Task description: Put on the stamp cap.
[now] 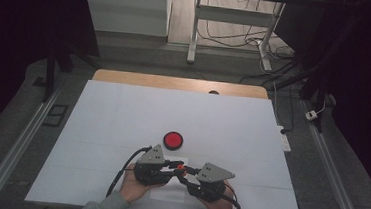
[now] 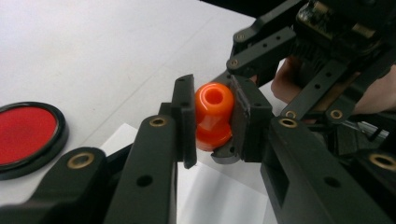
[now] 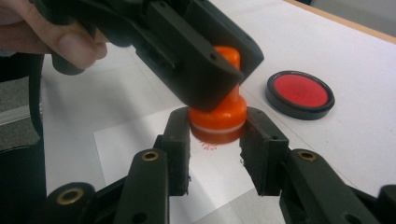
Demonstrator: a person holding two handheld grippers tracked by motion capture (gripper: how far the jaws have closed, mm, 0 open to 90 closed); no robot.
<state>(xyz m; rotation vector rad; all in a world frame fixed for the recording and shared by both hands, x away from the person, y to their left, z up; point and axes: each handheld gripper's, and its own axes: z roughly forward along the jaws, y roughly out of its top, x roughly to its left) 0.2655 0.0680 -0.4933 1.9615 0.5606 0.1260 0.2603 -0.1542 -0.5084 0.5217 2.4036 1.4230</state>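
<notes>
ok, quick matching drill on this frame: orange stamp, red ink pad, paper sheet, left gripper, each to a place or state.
Things:
1. orange stamp
2. red ink pad
3. paper sheet
4. left gripper

Places or states:
A. lies flat under the stamp, with a faint red mark on it
B. gripped by both grippers at once
C. sits alone on the white table cover, beyond the grippers
D. fingers shut on the stamp's upper part

Pairs: 1-B, 2-C, 3-A, 4-D
</notes>
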